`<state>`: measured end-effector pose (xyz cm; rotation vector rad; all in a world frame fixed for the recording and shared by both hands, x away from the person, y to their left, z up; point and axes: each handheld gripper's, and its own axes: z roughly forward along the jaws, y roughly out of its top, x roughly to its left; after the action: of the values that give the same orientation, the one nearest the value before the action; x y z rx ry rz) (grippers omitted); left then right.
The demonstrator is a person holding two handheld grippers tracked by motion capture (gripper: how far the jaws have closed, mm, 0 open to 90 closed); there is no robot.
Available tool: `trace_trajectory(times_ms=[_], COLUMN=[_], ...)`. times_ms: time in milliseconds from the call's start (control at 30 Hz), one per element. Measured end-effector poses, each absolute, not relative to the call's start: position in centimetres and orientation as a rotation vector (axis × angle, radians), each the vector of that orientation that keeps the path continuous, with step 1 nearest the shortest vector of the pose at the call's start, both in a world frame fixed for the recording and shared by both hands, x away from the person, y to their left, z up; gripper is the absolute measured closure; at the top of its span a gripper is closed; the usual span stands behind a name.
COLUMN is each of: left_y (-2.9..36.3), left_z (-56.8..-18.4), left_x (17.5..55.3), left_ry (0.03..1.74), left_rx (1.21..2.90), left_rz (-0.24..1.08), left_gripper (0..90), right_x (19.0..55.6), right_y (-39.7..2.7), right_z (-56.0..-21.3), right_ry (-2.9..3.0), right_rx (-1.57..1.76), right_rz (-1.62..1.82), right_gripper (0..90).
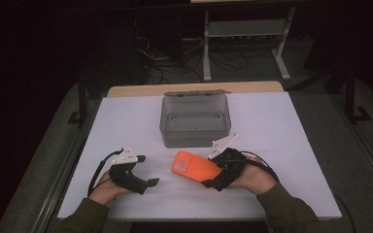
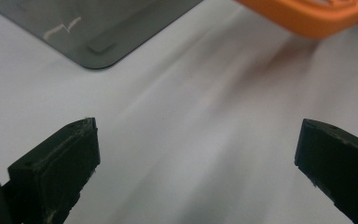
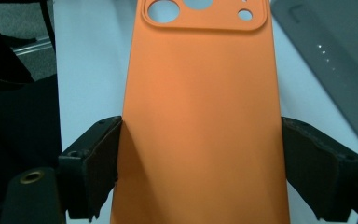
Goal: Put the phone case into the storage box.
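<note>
Pinching the orange phone case (image 3: 200, 116) across its width, your right gripper (image 1: 212, 171) has both pads pressed against the case's long edges, as the right gripper view shows. The case is smooth and matte, with a raised camera panel at its far end holding two large round holes and one small one. From the high view, the case (image 1: 194, 166) sits near the front of the white table (image 1: 126, 121), its camera end pointing toward your left hand; whether it rests on the table or hangs just above it is hard to tell.

Your left gripper (image 1: 148, 171) stands open, its jaws wide apart with nothing but bare table between them. In the left gripper view, an edge of the case (image 2: 307, 21) shows at the top right, well clear of those jaws.

Just beyond the case is a grey see-through box (image 1: 195, 120), open at the top, with its lid hinged back behind it. One rounded corner of it (image 2: 98, 32) appears ahead of your left gripper. Nothing lies between the case and the box. Past the table's far edge, a white rack (image 1: 245, 29) and loose cables (image 1: 165, 63) sit on the dark floor.
</note>
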<state>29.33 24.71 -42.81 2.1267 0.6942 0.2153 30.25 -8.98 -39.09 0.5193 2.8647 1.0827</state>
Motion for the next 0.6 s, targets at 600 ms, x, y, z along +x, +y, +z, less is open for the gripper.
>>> trace_trajectory(times_ms=[600], left_y=[24.7], left_z=[-43.0], left_x=[29.4], left_ry=[0.698], left_rx=[2.133], left_rz=[0.212], left_gripper=[0.0], right_x=[31.4], right_y=[-11.5], right_z=[-37.5], right_ry=[2.813], right_rx=[0.517], right_rz=[1.164], right_gripper=[15.8])
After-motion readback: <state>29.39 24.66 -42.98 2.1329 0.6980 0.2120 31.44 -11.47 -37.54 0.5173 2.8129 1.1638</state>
